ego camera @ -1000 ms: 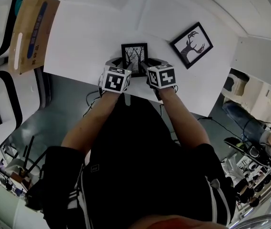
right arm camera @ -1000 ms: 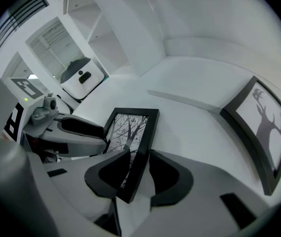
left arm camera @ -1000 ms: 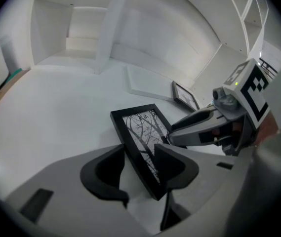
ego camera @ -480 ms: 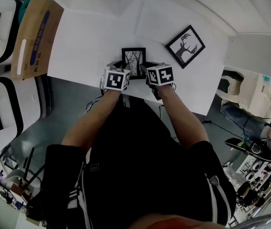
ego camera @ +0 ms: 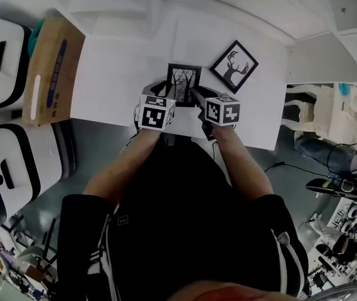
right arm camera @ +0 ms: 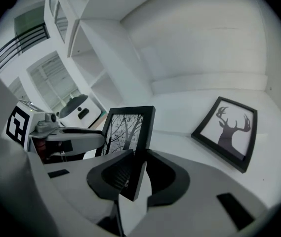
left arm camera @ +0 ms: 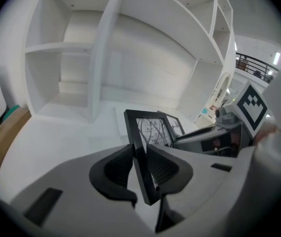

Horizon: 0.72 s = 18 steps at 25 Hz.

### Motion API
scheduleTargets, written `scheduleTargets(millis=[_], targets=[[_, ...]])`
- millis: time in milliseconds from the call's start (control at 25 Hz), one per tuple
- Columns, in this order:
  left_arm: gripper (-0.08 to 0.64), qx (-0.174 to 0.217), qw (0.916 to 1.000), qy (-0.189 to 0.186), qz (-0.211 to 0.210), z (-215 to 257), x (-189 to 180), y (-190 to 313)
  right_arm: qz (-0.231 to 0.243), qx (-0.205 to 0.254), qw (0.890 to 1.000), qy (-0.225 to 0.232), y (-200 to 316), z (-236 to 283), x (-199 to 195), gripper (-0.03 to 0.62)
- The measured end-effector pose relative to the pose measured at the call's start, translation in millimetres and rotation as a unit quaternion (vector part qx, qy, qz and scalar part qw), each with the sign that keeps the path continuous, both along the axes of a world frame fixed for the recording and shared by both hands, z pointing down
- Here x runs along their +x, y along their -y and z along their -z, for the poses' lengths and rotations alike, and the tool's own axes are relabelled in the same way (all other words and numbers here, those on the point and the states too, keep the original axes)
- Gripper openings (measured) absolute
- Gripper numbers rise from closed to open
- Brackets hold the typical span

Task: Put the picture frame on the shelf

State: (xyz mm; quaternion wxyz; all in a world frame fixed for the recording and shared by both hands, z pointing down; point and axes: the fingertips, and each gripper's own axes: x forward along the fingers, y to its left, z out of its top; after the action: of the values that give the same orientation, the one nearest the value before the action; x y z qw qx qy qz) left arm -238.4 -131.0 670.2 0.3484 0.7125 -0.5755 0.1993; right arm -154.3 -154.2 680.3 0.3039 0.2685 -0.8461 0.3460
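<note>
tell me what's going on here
A person holds a two-jaw gripper in each hand. The left gripper and right gripper, whose jaws have just been closing, each clamp a side edge of the black picture frame with a bare-trees print, holding it upright over the white table before the white shelf unit. A black deer-silhouette frame lies beside it.

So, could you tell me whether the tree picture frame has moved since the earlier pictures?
Yes. The tree picture frame has lifted off the table, and in the head view it now sits closer to the deer picture frame, which lies flat.
</note>
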Motion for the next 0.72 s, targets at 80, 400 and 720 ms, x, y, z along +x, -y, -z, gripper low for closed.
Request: scheduleTargets(millis=[80, 400, 720], targets=[[0.089, 0.025, 0.9996, 0.002, -0.015, 19.1, 1.6, 6.9, -0.021, 0.022, 0.999, 0.012, 3.7, 18.4, 3.0, 0.092], [0.089, 0.104, 0.9916, -0.012, -0.077, 84.8, 10.3, 17.7, -0.101, 0.096, 0.989, 0.046, 8.7, 86.2, 15.7, 0.086], [0.089, 0.160, 0.9808, -0.035, -0.106, 133.7, 25.5, 26.9, -0.150, 0.133, 0.975, 0.092, 13.9, 136.5, 35.0, 0.081]])
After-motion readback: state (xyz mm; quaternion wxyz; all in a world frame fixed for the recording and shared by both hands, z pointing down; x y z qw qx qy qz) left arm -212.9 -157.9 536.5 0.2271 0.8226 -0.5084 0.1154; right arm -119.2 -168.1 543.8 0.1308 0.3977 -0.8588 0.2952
